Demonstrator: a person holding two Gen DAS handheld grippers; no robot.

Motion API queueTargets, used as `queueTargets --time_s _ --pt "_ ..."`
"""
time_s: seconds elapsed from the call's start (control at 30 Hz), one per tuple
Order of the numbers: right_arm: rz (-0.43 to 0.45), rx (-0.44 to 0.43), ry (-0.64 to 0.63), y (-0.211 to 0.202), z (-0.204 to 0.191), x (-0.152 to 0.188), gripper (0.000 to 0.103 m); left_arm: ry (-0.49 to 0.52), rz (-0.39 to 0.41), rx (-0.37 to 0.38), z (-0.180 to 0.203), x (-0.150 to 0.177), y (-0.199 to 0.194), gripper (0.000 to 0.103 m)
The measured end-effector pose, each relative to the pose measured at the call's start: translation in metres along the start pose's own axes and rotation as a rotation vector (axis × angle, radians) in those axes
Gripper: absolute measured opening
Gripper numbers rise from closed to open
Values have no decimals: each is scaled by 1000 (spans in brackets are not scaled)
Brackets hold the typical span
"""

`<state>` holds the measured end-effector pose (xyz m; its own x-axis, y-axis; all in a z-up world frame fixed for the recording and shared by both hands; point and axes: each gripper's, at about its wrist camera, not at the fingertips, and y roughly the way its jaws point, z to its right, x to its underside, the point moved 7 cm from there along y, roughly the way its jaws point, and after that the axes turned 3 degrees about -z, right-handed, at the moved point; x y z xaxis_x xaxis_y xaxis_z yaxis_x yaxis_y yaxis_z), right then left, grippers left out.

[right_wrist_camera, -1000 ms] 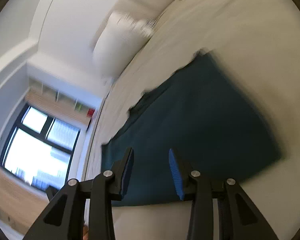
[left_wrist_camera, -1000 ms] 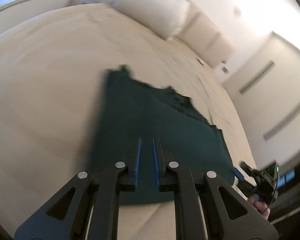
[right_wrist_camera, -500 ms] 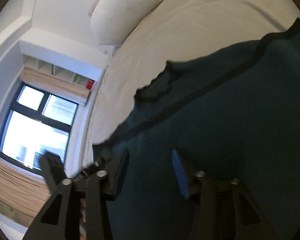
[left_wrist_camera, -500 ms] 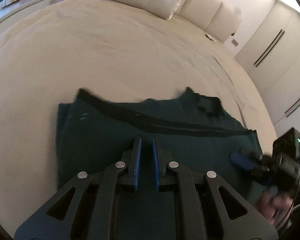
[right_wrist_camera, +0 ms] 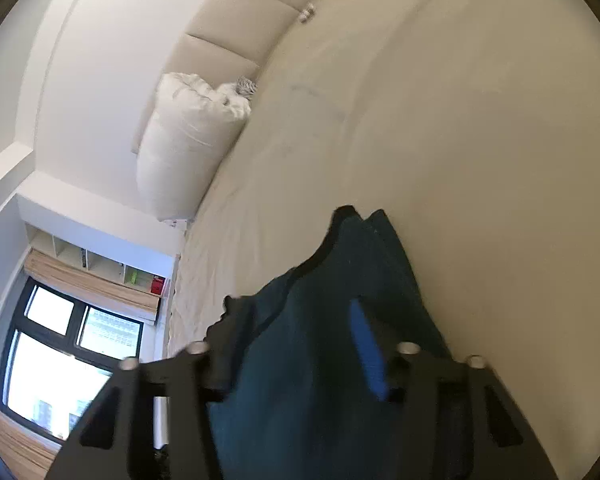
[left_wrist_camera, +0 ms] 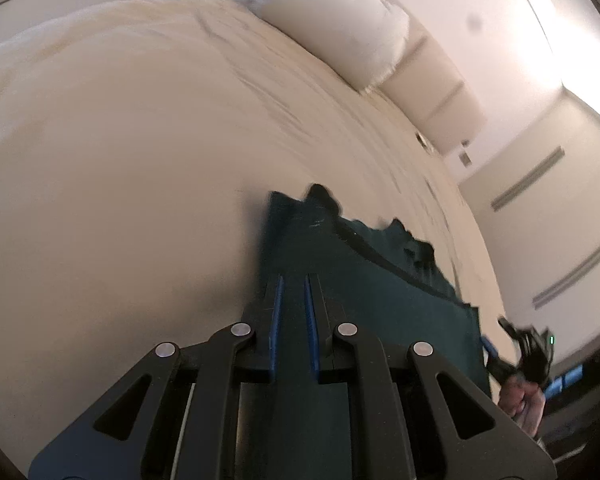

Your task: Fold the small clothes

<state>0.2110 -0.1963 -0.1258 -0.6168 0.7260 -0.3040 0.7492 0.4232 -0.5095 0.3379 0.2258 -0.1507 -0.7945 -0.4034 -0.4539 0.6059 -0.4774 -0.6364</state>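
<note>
A dark teal garment (left_wrist_camera: 380, 300) lies on the cream bed (left_wrist_camera: 120, 160), with a black trim band and a ragged far edge. My left gripper (left_wrist_camera: 292, 284) sits low over its left part, jaws nearly together with a narrow gap; whether cloth is pinched between them I cannot tell. In the right wrist view the garment (right_wrist_camera: 320, 320) fills the space between the spread jaws of my right gripper (right_wrist_camera: 300, 316), which is open; its blue right pad (right_wrist_camera: 366, 348) shows, the left one is hidden by cloth. The right gripper also shows in the left wrist view (left_wrist_camera: 512, 348), at the garment's right edge.
A white pillow (left_wrist_camera: 340, 12) and padded headboard (left_wrist_camera: 432, 92) stand at the bed's far end. Wardrobe doors (left_wrist_camera: 560, 240) are on the right. In the right wrist view a window (right_wrist_camera: 60, 352) and open shelves (right_wrist_camera: 96, 264) lie beyond the bed's left side.
Both views have swung and blurred. The left gripper has tilted up, so the garment now sits lower right. The right gripper has closed in on the garment, cloth now between its jaws.
</note>
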Motion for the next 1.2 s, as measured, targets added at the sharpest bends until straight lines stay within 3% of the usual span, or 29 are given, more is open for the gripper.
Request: queueTargets --time_s 0.07,0.1,0.13,0.17,0.2,0.47,0.6,0.7,0.8,1.17,1.2 --pt "-53 -48 -16 1 -14 19 67 -33 2 0 -7 6 -24 20" --pt "-92 -64 -45 6 -24 34 67 -46 -5 10 -7 10 -30 39" --pt "-136 -73 -84 11 -35 48 67 -63 -13 23 -10 15 -38 71" --pt "-173 -79 -121 20 -47 62 67 -83 -11 41 -11 21 -47 81" --pt "-205 -88 -150 26 -55 72 67 -92 -5 61 -12 26 -58 84" --pt "-420 -145 -251 65 -107 145 67 -114 -213 172 -10 67 -51 83" --pt "-462 -142 -258 77 -107 163 67 -108 -282 192 -10 69 -37 83" --pt "-486 -146 -240 83 -106 168 67 -129 -323 210 -16 64 -30 75" --pt "-498 -141 -238 88 -110 169 67 -116 -366 190 -21 63 -35 65" --pt "-541 -174 -226 101 -122 178 66 14 -495 102 -2 68 -35 64" --pt "-543 -176 -228 102 -123 178 66 22 -511 107 1 71 -34 59"
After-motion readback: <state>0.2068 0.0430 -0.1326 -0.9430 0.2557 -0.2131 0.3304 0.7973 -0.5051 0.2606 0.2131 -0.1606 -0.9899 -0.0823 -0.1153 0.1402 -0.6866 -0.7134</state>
